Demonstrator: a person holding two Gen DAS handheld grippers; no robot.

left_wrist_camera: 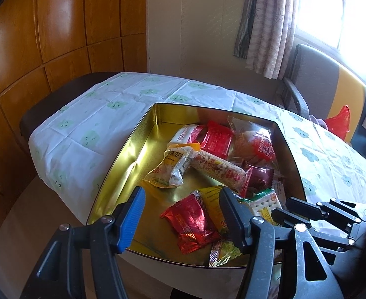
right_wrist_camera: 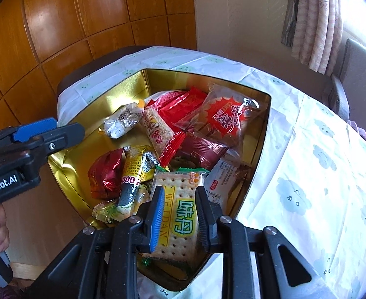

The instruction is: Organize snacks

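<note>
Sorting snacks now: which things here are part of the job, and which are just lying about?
Part of the job:
gold metal tin
green-labelled cracker packet, clamped in the right gripper
red foil snack packet
left gripper, open

Lying about:
cloud-print tablecloth
grey armchair
red plastic bag

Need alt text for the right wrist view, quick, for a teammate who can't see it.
The right gripper is shut on a cracker packet over a gold tin of mixed snack packets on a cloud-print tablecloth. The left gripper reaches in from the left, jaws empty.
</note>
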